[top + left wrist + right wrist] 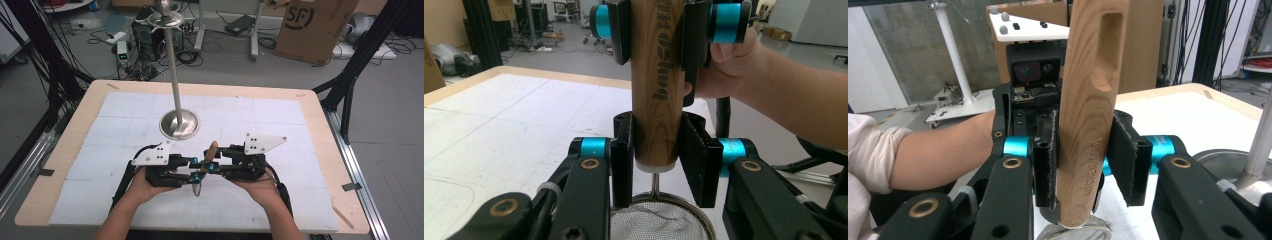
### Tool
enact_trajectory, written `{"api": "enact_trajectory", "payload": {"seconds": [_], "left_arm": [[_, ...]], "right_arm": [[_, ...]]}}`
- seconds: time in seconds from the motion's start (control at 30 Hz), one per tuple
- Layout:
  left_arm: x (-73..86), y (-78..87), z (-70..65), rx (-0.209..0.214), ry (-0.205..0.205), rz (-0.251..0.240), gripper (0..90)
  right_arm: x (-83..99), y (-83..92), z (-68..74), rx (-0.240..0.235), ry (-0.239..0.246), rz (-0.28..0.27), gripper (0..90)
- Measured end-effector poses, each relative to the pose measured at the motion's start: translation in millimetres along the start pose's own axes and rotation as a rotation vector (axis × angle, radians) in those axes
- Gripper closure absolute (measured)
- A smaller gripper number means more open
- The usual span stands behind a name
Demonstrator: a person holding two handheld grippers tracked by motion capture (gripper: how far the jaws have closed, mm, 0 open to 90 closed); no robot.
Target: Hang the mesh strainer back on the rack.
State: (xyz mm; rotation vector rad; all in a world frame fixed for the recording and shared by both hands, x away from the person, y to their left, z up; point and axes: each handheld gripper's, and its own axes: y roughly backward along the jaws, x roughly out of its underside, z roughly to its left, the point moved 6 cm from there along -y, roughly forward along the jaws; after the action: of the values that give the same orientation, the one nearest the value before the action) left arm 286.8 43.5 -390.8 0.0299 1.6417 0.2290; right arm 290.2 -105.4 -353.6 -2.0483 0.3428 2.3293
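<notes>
A small strainer [198, 186] with a light wooden handle [211, 151], hanging slot at its end and steel mesh bowl, is held above the table [75, 130], both grippers, left [192, 168] and right [206, 161], clamped on the handle.

The right tongs [1087, 167] squeeze a wooden handle [1091, 110] that stands straight up, with the left tongs [1048, 145] just behind it.

Strainer [204, 167] before stand [179, 123] on table [320, 145]

Matt wooden handle [658, 85], fine metal mesh strainer [659, 220].
</notes>
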Motion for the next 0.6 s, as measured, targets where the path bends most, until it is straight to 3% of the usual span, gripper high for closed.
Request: {"api": "enact_trajectory", "payload": {"seconds": [0.27, 0.43, 0.6], "left_arm": [[0.1, -0.5, -0.2, 0.005, 0.004, -0.004, 68.4], [-3.2, 2.4, -0.3, 0.02, 0.017, -0.036, 68.5], [-2.9, 3.0, 0.3, 0.017, 0.018, -0.034, 68.5]], "right_arm": [[-0.4, -2.5, 1.6, -0.011, 0.003, -0.005, 67.4], [-0.4, -3.4, 2.0, -0.006, 0.007, -0.003, 63.4], [-0.8, -3.2, 2.9, -0.007, 0.011, -0.004, 66.9]]}}
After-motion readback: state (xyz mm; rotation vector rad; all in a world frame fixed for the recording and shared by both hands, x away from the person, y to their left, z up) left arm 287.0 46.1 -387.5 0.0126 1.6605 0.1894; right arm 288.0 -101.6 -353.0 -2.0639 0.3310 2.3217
